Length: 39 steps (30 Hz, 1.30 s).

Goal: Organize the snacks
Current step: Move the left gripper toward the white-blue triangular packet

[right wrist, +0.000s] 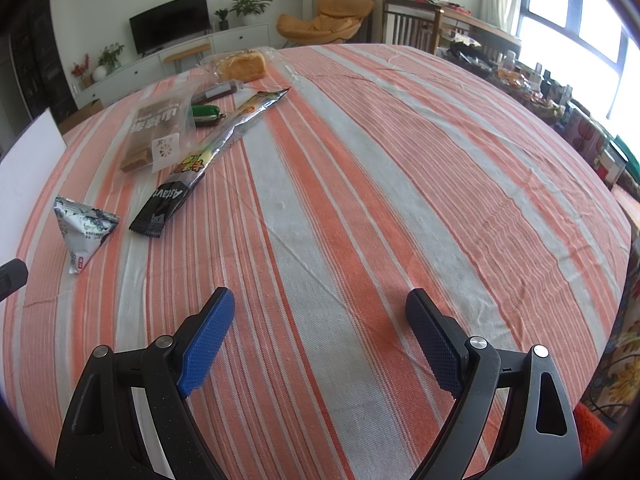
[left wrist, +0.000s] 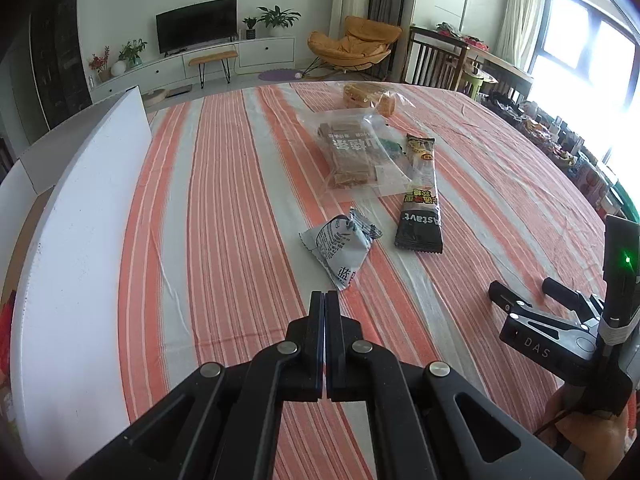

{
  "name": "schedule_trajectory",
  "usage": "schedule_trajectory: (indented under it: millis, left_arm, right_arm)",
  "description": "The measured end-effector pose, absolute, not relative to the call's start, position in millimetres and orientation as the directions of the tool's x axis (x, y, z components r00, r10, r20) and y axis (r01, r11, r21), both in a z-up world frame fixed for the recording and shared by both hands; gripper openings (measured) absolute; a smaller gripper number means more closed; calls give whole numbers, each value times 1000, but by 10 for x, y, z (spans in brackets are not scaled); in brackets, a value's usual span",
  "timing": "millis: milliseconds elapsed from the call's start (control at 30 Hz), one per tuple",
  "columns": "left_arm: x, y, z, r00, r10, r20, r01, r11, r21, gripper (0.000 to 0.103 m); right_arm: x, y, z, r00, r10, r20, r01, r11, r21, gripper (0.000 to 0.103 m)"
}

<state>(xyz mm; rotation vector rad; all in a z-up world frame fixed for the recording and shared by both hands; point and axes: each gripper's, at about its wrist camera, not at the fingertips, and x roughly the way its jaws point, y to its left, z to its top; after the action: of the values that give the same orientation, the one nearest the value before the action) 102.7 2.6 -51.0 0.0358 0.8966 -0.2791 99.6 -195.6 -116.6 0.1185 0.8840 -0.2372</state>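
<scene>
Snacks lie on the striped tablecloth (left wrist: 240, 200). A small grey-white triangular packet (left wrist: 338, 246) lies just ahead of my left gripper (left wrist: 324, 300), which is shut and empty. Beyond it lie a long black Astavt packet (left wrist: 420, 196), a clear bag of brown bars (left wrist: 352, 152), a green sausage (right wrist: 206, 115) and bagged bread (left wrist: 370, 98). My right gripper (right wrist: 320, 312) is open and empty above bare cloth; it also shows in the left wrist view (left wrist: 524, 292). The triangular packet (right wrist: 86, 228) and the black packet (right wrist: 192, 172) lie to its left.
A white box wall (left wrist: 80, 220) stands along the table's left edge, also in the right wrist view (right wrist: 28, 160). Chairs (left wrist: 436, 60) and a cluttered shelf (left wrist: 560, 140) lie beyond the table's far and right edges.
</scene>
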Motion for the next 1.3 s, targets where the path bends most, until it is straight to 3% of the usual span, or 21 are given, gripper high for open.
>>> schedule_trajectory:
  millis: [267, 333, 367, 433, 500, 1300]
  left_arm:
    - [890, 60, -605, 578, -220, -786, 260, 962, -78, 1]
    - [867, 70, -628, 571, -216, -792, 262, 962, -73, 8]
    - [848, 75, -638, 569, -214, -794, 263, 962, -72, 22]
    - [807, 87, -629, 584, -206, -785, 253, 965, -64, 62]
    - [752, 98, -592, 615, -192, -764, 242, 969, -49, 73]
    - [888, 64, -485, 613, -193, -766, 253, 967, -41, 83]
  right_arm:
    - [997, -1958, -1166, 610, -156, -777, 254, 967, 5, 90]
    - [997, -1957, -1166, 610, -156, -777, 254, 967, 5, 90]
    - [998, -1959, -1165, 610, -156, -777, 254, 967, 5, 90]
    - [998, -1958, -1165, 610, -156, -777, 253, 967, 5, 90]
    - [999, -1960, -1164, 610, -156, -777, 253, 967, 5, 90]
    - [997, -1960, -1163, 610, -155, -777, 253, 968, 5, 90]
